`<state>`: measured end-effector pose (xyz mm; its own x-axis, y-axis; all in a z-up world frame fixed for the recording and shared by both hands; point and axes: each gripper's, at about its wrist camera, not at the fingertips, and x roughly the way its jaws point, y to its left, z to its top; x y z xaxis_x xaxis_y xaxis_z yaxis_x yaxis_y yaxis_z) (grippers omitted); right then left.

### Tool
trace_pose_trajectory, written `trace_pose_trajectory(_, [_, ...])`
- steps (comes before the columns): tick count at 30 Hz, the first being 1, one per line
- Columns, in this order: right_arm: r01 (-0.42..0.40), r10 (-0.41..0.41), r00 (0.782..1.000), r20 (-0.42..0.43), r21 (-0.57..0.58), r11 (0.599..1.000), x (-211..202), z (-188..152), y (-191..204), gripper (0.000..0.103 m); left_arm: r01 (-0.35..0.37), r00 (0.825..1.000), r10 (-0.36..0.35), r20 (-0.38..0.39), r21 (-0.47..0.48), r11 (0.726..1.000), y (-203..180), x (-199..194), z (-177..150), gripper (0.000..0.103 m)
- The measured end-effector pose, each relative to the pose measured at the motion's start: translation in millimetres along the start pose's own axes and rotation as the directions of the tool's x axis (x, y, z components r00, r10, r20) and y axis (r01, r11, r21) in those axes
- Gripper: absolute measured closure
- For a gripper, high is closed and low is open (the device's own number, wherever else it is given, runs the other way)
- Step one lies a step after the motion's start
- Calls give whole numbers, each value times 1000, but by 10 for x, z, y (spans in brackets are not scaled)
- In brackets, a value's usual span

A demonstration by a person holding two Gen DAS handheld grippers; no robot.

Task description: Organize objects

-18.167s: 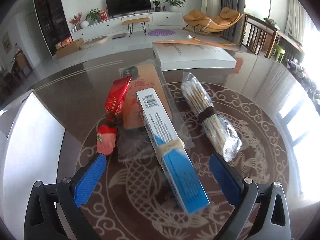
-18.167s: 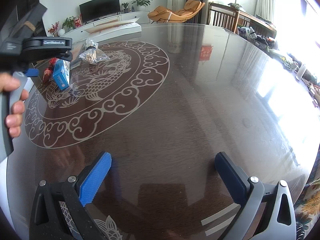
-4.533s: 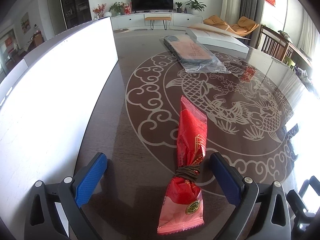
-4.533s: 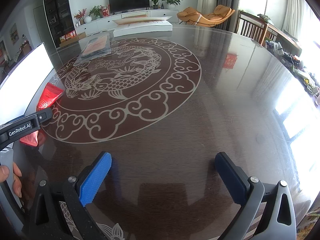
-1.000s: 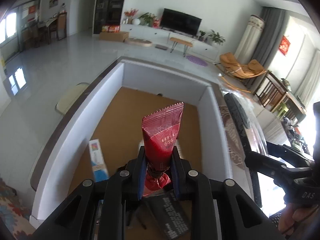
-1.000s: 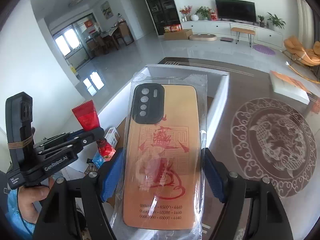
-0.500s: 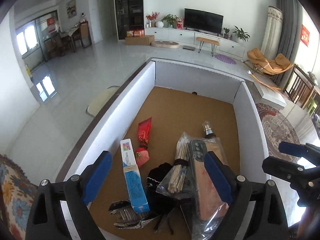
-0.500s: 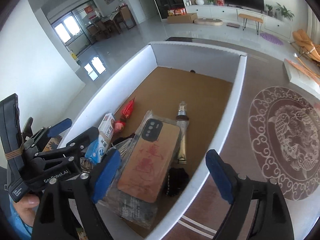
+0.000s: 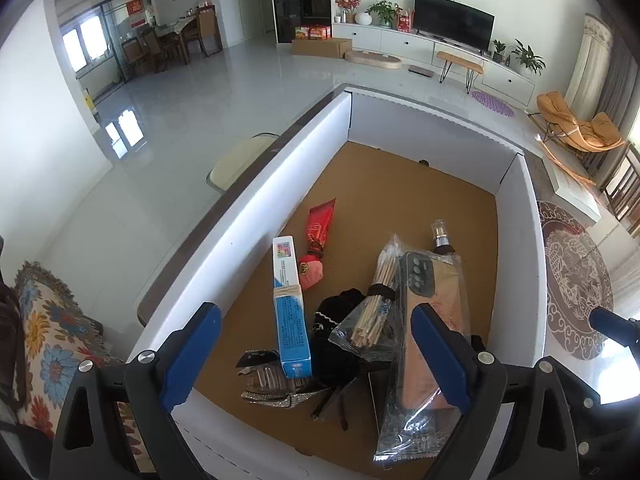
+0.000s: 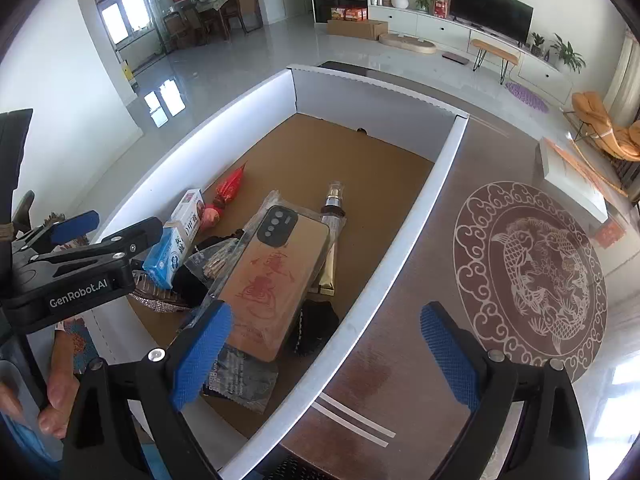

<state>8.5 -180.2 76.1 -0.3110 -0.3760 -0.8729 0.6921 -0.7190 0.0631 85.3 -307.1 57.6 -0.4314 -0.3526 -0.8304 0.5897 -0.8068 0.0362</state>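
Risk: phone case (image 10: 264, 280) rests tilted on the pile in the white box (image 10: 404, 248), could slide onto the black pouch if bumped. Red snack (image 9: 318, 236) lies flat on the box floor, by the blue carton (image 9: 290, 308). Left claw (image 9: 316, 356) wide, empty. Right claw (image 10: 324, 356) jaws just opened wide, nothing between, above the box's bench-side wall.

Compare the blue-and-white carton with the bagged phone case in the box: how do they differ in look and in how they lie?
The blue-and-white carton is a slim printed box with a rubber band round its middle; the phone case is a flat tan slab with red markings and a dark camera block, sealed in clear plastic. The carton lies nearer the box's left wall, the case towards the right. The case rests on top of other items. Both lie lengthwise in the box, free of either gripper.
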Motion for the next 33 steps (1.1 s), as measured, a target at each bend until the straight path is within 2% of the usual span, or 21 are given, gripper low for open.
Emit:
trace_pose_trajectory(12, [11,-11,1000,-12,-28,1000,55,74,147,7,-44,994,45,96,-10,999,70,-163,12,7])
trace_pose_trajectory(33, [10,-11,1000,-14,-45,999,12,114,202,8,-73,991,74,108,-11,997,73,-215,31,7])
